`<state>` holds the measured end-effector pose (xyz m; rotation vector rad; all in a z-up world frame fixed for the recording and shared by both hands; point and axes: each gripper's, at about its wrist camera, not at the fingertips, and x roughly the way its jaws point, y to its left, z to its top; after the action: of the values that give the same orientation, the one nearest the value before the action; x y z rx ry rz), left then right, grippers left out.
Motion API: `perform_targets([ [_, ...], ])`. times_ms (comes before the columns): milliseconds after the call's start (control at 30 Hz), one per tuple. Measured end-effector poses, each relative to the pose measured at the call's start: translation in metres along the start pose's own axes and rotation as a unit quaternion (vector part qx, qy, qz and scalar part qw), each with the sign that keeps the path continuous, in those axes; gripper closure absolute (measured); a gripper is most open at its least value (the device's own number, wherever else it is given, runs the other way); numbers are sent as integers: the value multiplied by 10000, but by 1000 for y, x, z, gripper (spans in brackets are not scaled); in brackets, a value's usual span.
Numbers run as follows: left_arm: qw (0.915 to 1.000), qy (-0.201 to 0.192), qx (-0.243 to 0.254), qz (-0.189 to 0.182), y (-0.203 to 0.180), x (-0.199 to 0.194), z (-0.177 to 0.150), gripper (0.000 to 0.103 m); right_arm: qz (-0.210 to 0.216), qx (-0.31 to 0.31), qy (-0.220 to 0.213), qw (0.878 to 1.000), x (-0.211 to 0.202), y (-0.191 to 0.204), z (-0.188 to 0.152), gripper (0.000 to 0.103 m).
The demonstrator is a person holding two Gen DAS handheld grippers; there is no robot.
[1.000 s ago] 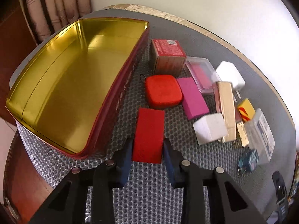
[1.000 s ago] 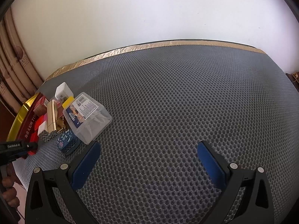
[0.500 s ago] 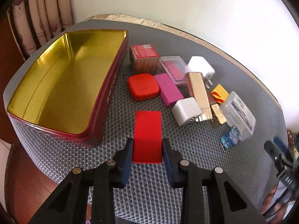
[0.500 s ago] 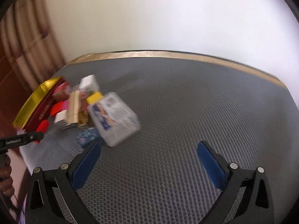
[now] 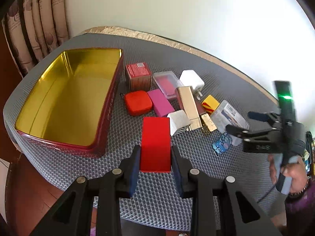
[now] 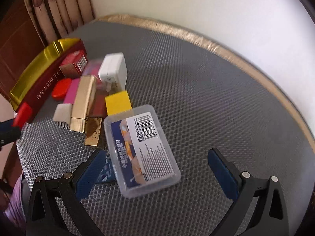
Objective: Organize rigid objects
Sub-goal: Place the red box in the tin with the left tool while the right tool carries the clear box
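my left gripper (image 5: 155, 158) clamps red box (image 5: 155, 144), above mat just right of gold tin (image 5: 65, 102) | my right gripper (image 6: 157, 174) wide, empty, over clear case (image 6: 140, 149) near pile

Bright daylight washes the wall (image 5: 196, 19) to near white at the upper right of both views. The gold inside of the tin (image 5: 69, 102) throws back a warm sheen. Fisheye bending curves the tabletop (image 6: 196, 78) edges, and dark corners ring each view. The right-wrist view is smeared by motion blur; soft shadows lie beneath the objects.
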<state>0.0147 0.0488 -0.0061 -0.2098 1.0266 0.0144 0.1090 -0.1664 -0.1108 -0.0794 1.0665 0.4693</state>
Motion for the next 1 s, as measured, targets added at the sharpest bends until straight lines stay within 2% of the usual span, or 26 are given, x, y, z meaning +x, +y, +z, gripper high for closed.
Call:
perform_targets([
  [67,10000,-30,10,16,0,-1,4,73,358,252,130,9990,7,-8,2,1],
  [100,10000,-47,1,13,2,-3,5,73,459,363,160,9982,10,-11,2,6],
  [133,10000,-60,-2,7,4,-5,7,73,488,430,215,9976,12,-12,2,24],
  [167,10000,-76,-12,14,6,-8,8,73,276,400,195,9986,11,-11,1,30],
  [200,10000,-84,-43,29,9,-9,10,73,179,363,212,9990,11,-10,1,42],
  [400,9993,-200,-244,183,39,-23,27,73,218,582,80,9980,-5,-16,-10,44],
  [567,9967,-370,-334,645,81,-25,56,73,297,1040,-307,9937,-33,-27,-38,44],
  [700,9942,-336,-190,1008,120,-2,90,73,306,1296,-515,9898,-54,-34,-56,44],
  [800,9927,-151,-31,1197,145,28,115,73,332,1447,-603,9871,-64,-42,-62,44],
  [933,9900,-86,173,1397,159,58,132,73,302,1581,-611,9851,-67,-48,-64,44],
  [1000,9903,-108,244,1362,164,67,138,73,292,1627,-582,9845,-64,-59,-61,44],
])
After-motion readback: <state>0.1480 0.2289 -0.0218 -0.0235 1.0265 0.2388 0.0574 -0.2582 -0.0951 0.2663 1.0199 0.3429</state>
